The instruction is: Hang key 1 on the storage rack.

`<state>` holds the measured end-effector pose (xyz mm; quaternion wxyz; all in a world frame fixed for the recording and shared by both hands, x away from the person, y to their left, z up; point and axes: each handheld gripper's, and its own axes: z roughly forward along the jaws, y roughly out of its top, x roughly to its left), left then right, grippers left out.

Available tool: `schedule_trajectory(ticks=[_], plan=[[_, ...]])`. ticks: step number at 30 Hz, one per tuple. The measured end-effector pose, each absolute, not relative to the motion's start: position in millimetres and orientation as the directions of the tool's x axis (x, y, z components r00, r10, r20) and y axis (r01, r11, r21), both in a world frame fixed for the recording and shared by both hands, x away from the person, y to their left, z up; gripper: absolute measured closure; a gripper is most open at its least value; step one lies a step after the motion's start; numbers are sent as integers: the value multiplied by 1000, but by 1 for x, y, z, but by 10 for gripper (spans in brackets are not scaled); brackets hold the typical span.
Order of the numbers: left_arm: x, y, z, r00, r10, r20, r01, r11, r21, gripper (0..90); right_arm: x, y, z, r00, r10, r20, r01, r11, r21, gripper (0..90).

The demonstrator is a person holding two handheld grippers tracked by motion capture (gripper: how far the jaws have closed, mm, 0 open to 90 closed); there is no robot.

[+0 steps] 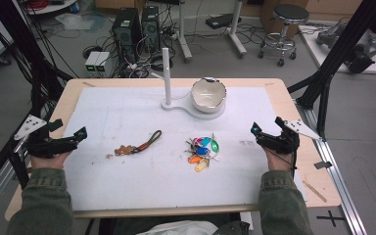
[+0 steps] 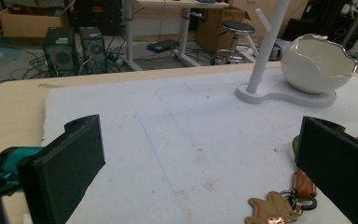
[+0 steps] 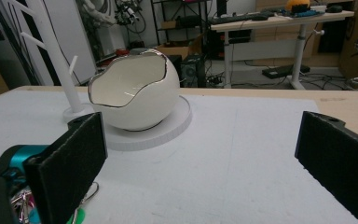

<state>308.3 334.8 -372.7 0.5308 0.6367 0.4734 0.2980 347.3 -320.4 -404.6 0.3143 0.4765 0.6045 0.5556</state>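
Both claws, left claw (image 1: 66, 139) and right claw (image 1: 269, 132), rest with jaws apart at 9 and 3 o'clock, flanking 2 light, floppy items mid-counter: the keychain (image 1: 138, 145), best pinched by its strap, and the jangly key bunch (image 1: 203, 149).

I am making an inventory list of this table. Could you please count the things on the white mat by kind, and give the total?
Key bunches with coloured tags: 1
Keychains with a brown strap and a gingerbread-shaped charm: 1
White stands with an upright post: 1
Eggshell-shaped white bowls, on the stand's base: 1
Hand-held grippers, both open: 2, left and right
Total: 6
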Motion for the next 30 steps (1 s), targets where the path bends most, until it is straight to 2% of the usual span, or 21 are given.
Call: schedule_trajectory(ticks=[14,30], plan=[[332,304,-360,472,879,-66,322,-103,941,17,347,-320,-404,-353,926,134,231,-53,972,12],[350,273,-352,545,836,-67,340,-148,929,17,345,-319,-404,-348,928,135,233,-54,971,12]])
